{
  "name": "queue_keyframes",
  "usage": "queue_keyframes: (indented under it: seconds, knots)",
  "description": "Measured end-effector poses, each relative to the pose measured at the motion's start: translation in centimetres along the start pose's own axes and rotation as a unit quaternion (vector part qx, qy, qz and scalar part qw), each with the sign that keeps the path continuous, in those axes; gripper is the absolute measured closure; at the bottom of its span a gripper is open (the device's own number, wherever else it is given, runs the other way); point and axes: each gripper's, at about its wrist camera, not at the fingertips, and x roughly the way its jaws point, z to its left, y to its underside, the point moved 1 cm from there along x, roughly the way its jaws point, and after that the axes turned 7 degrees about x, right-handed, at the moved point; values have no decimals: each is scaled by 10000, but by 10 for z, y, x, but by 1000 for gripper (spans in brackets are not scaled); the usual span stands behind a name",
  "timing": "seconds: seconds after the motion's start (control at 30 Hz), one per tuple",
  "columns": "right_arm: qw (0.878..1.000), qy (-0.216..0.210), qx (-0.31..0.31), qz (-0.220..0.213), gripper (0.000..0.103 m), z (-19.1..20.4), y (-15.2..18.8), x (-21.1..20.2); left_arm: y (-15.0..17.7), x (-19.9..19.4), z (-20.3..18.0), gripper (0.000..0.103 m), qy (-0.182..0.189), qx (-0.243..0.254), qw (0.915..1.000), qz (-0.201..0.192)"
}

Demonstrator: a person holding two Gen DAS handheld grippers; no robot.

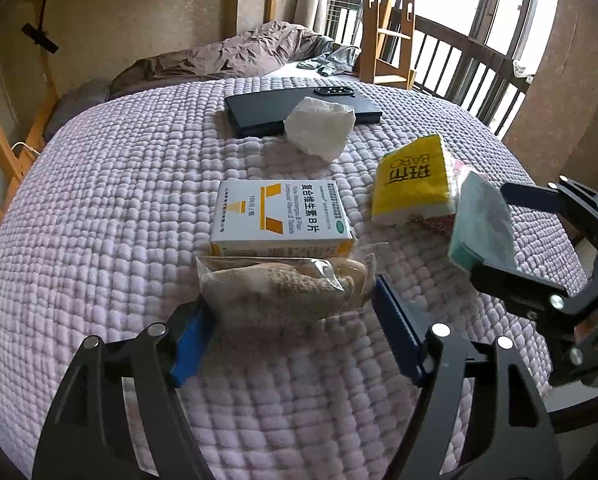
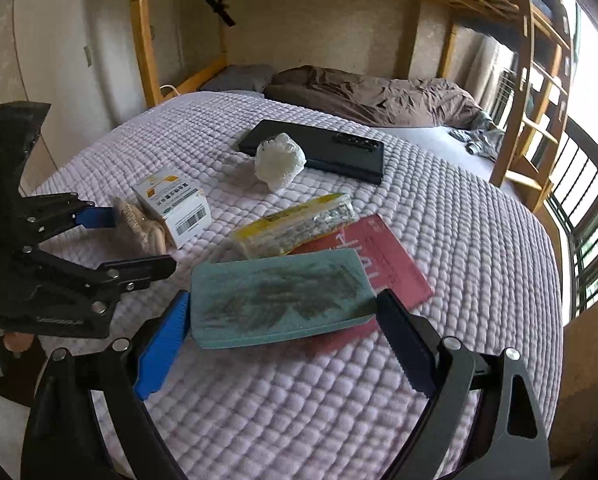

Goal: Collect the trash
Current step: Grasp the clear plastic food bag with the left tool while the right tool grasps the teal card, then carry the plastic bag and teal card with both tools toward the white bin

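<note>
My left gripper [image 1: 291,320] is closed around a clear plastic bag of beige bread [image 1: 283,288], which lies in front of a white and yellow vitamin box [image 1: 283,216]. My right gripper [image 2: 283,340] grips a dirty green sponge pad [image 2: 279,300] by its two ends, over a red booklet [image 2: 379,256]. It also shows in the left wrist view [image 1: 487,240]. A crumpled white tissue [image 1: 319,124] rests against a black phone [image 1: 267,112]. A yellow tissue pack [image 1: 415,180] lies by the sponge.
All lies on a round table with a lilac quilted cover [image 1: 99,240]. Behind it is a wooden bunk bed with a brown duvet [image 2: 379,96]. A wooden ladder [image 1: 387,24] and a dark railing [image 1: 467,64] stand at the right.
</note>
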Motion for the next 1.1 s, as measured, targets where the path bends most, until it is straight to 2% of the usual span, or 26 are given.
queue_keyframes:
  seconds: [0.5, 0.87, 1.1]
  knots:
    - [9952, -190, 944, 194, 13, 6, 25, -18, 10, -23, -1, 27, -59, -61, 10000, 46]
    - [9902, -185, 1349, 300, 13, 12, 40, -22, 22, -41, 0, 27, -30, -79, 9999, 73]
    - [9899, -194, 1376, 260, 13, 17, 42, -30, 25, -51, -1, 27, -4, -60, 10000, 78]
